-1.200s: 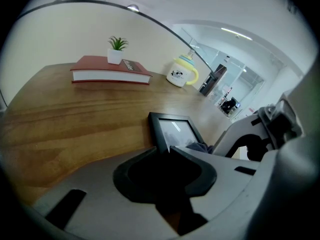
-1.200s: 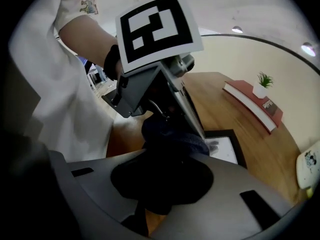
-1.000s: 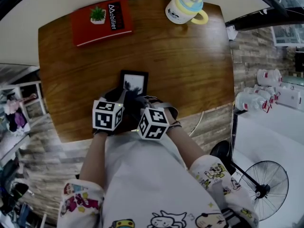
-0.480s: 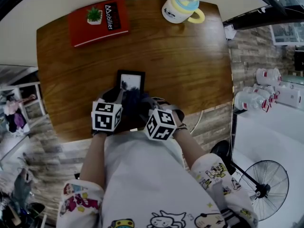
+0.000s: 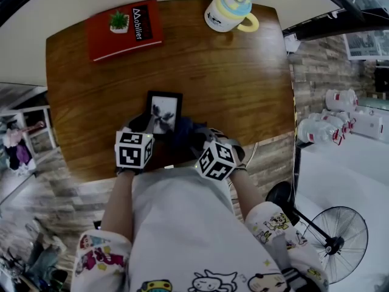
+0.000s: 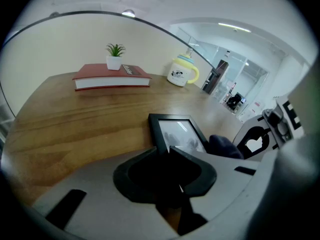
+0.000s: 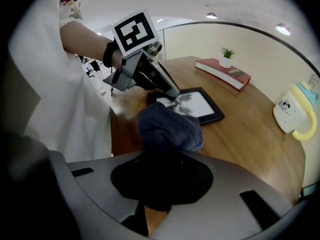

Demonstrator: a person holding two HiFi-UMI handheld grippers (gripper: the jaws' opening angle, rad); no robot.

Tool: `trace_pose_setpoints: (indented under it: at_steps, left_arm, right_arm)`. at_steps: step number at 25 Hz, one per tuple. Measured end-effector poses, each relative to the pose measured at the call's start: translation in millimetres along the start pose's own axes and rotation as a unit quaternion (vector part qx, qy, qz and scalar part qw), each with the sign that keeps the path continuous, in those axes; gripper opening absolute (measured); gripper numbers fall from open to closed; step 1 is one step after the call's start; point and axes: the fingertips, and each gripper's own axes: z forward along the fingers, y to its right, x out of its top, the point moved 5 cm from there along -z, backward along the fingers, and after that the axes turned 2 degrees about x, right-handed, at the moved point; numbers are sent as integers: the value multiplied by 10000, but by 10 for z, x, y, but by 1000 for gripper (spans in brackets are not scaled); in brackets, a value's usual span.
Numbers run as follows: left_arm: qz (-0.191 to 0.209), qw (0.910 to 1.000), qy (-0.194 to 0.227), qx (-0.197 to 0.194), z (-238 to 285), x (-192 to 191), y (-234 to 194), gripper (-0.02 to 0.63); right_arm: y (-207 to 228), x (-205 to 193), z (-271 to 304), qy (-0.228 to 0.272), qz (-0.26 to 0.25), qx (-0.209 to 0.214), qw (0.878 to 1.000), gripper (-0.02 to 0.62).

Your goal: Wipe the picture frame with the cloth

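Observation:
A black picture frame [image 5: 163, 110] lies flat on the wooden table [image 5: 243, 90], near its front edge. My left gripper [image 5: 148, 125] is shut on the frame's near edge [image 6: 166, 145]; the right gripper view shows its fingers [image 7: 165, 86] on that corner of the frame [image 7: 200, 105]. My right gripper [image 5: 196, 137] is shut on a bunched dark blue cloth [image 7: 169, 126]. The cloth [image 5: 184, 128] sits at the frame's near right corner, partly on the table. Most of the glass [image 6: 180, 134] is uncovered.
A red book [image 5: 120, 28] with a small potted plant [image 5: 118, 20] lies at the table's far left. A white mug with a yellow handle [image 5: 230, 11] stands at the far right. Beyond the right edge are the floor and a standing fan [image 5: 337, 236].
My right gripper has slid the cloth to the right, off the frame's glass toward its near right corner. The left gripper and the frame have stayed put.

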Motion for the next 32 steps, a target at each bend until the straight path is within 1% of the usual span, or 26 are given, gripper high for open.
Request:
trace_pose_setpoints:
  at_steps: [5,7,11,16,19,23,28,32]
  left_arm:
    - [3,10000,8,4,7,0,7,77]
    - [16,10000,20,2,14,1,3,77]
    - [-79,10000,31,-27,3,-3,-4,78]
    - [22,9999,129,41,-45,31,28,78]
    - [-7,9995,305,22,-124,92,56,78]
    - [54,9981,608,34,-318,223,89,78]
    - [195,9946,1004,196,-641,412,91,78]
    - [227,9893,1405,315,-934,571,106,77]
  right_arm:
    - [96,-204,-145,-169,184,-219,9994,61]
    - [143,-241,-211,-141,289,-302,9990,61]
    - [211,-261,-367,-46,479,-447,9978,61]
    - [270,-189,-565,144,595,-630,9961,61]
    - [330,-94,-691,366,569,-776,9947,61]
    - [434,74,-896,772,549,-1057,9899,61]
    - [571,374,-1166,1380,517,-1311,9804,61]
    - [652,634,-1378,1837,496,-1430,9713,61]
